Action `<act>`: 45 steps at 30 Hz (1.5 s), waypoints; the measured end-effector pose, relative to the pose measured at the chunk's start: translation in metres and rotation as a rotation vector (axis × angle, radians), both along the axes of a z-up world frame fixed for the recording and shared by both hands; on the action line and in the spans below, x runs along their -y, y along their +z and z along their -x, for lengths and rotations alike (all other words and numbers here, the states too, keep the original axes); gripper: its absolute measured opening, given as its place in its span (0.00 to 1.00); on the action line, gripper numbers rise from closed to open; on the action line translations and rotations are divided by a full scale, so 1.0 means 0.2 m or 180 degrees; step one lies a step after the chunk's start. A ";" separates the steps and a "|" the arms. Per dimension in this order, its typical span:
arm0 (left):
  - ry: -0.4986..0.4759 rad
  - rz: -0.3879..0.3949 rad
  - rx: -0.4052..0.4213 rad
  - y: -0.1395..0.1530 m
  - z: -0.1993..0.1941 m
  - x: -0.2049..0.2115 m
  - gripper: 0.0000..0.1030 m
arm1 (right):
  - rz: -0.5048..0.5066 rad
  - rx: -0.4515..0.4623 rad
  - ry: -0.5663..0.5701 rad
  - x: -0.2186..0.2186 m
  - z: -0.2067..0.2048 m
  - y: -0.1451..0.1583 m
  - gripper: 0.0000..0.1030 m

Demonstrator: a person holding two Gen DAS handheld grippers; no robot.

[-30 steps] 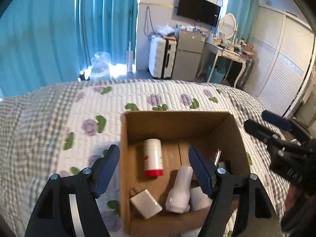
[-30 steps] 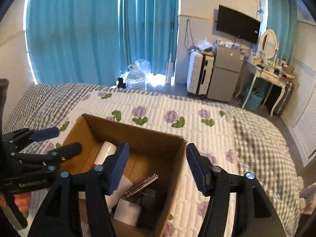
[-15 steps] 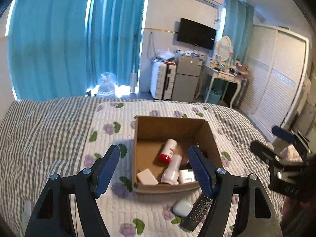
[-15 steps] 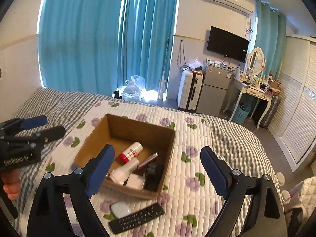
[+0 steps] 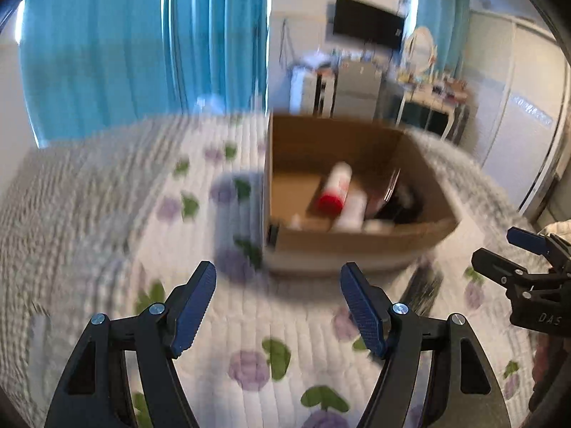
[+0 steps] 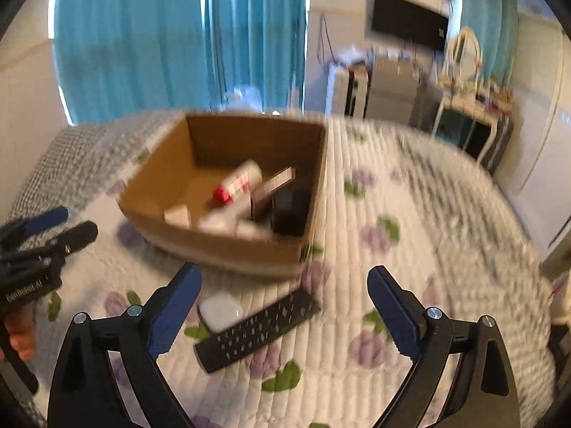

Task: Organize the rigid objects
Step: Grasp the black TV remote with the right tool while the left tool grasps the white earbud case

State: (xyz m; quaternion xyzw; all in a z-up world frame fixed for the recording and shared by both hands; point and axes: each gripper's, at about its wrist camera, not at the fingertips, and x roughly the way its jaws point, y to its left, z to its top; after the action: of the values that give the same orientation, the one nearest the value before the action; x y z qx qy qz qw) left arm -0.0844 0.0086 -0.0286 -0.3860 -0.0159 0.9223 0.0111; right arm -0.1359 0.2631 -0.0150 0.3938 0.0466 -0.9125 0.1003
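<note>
An open cardboard box (image 6: 228,249) stands on the flowered quilt; it also shows in the left wrist view (image 5: 357,246). It holds a white bottle with a red cap (image 6: 237,182), other white items and dark flat things. In front of the box lie a black remote control (image 6: 257,328) and a small white case (image 6: 221,310). My right gripper (image 6: 283,314) is open and empty, low over the remote and case. My left gripper (image 5: 278,306) is open and empty, over bare quilt left of the box front. Both views are blurred.
The bed's quilt (image 6: 410,249) spreads around the box. Behind are blue curtains (image 5: 142,53), a suitcase, a small fridge, a wall TV (image 5: 367,23), a dressing table (image 6: 471,107) and white wardrobe doors on the right.
Both grippers rose and pulled back from inside the box, then dropped low toward the quilt in front of it. The remote and white case came into view. Both stayed open.
</note>
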 end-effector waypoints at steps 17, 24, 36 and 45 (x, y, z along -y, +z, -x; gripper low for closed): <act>0.0146 -0.0088 0.0661 -0.43 0.08 0.01 0.73 | 0.0053 0.1049 -0.0131 0.06 0.23 -0.66 0.79; -0.0077 -0.0038 0.0710 -0.42 0.01 -0.05 0.73 | -0.0304 0.0815 0.0146 0.09 0.14 -0.68 0.53; -0.0502 -0.0017 0.0680 -0.39 -0.04 -0.29 0.73 | -0.0113 0.0650 0.0336 -0.25 -0.19 -0.52 0.18; -0.0705 0.0028 0.0681 -0.46 0.05 -0.45 0.73 | -0.0036 0.0739 0.0347 -0.26 -0.14 -0.56 0.18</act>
State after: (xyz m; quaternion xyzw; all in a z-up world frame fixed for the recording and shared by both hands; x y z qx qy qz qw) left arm -0.0948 0.0989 -0.1203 -0.4815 0.0297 0.8691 0.1093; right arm -0.1069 0.3157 -0.1271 0.4943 0.0611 -0.8537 0.1522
